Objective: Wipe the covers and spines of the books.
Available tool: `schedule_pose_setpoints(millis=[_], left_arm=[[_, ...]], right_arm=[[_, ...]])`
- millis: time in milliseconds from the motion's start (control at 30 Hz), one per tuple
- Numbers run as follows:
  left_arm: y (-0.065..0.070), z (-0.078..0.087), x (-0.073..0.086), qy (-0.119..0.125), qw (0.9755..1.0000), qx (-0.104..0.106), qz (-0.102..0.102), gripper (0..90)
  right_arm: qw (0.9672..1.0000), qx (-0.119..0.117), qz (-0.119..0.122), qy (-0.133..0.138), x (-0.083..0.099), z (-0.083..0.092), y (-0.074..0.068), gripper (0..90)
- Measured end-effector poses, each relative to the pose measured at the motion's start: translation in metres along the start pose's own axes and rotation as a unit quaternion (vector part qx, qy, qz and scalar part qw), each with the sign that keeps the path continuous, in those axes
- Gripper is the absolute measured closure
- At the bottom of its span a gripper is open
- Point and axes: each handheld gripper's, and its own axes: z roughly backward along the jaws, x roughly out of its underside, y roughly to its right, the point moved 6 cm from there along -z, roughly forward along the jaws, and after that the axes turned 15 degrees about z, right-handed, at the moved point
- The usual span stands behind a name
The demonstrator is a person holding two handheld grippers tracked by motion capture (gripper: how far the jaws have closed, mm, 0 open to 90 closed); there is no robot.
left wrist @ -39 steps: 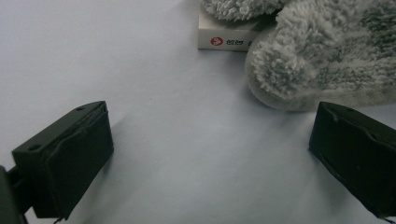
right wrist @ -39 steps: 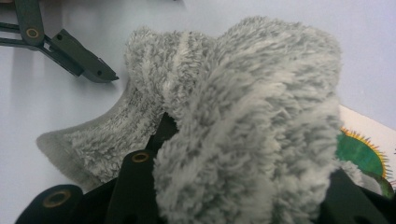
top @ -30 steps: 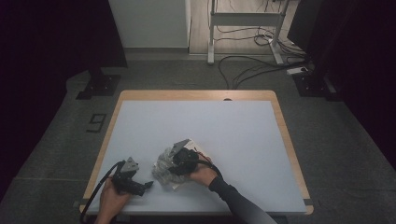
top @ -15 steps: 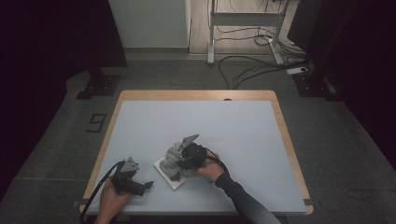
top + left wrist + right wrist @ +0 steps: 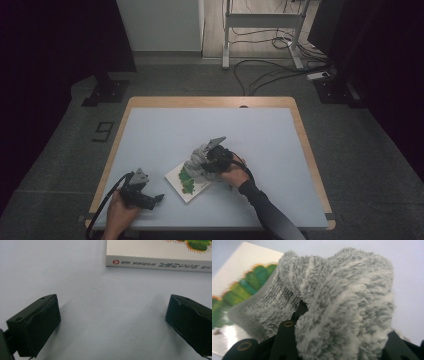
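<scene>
— So what does the right gripper (image 5: 199, 161) have?

— It is clenched on a fluffy grey cloth (image 5: 342, 302). The cloth is bunched up between its jaws, over a picture book (image 5: 189, 181) that lies flat on the desk (image 5: 270, 135).

— Will the cloth be hard to handle?

— Probably not. It looks soft and light, so it will squash and flop. A pinch on a thick fold should hold best, since a thin edge could slip out.

— And the book?

— It looks stiff and smooth, so it may slide when rubbed.

— What about the left gripper (image 5: 150, 199)?

— It rests near the book's edge, jaws wide apart, with nothing between them.
</scene>
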Motion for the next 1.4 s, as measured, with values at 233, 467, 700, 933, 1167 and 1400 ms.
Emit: schedule_pose_setpoints(millis=[233,467,700,933,1167,1400], left_arm=[[0.000,0.000,0.000,0.000,1.0000,0.000,0.000,0.0],[0.000,0.000,0.000,0.000,1.0000,0.000,0.000,0.0],[0.000,0.000,0.000,0.000,1.0000,0.000,0.000,0.0],[0.000,0.000,0.000,-0.001,1.0000,0.000,-0.001,0.0],[0.000,0.000,0.000,-0.001,1.0000,0.000,-0.001,0.0],[0.000,0.000,0.000,-0.001,1.0000,0.000,-0.001,0.0]], right_arm=[[0.9997,0.021,-0.010,-0.012,0.009,0.005,0.012,58.5],[0.9993,0.021,-0.028,-0.011,0.015,0.007,0.018,58.4],[0.9990,0.033,-0.019,-0.022,0.009,0.002,0.022,58.3],[0.9988,0.037,-0.023,-0.025,0.000,-0.006,0.029,58.2],[0.9987,0.035,-0.027,-0.024,-0.008,-0.015,0.036,58.2],[0.9986,0.037,-0.027,-0.026,-0.012,-0.018,0.036,58.1]])
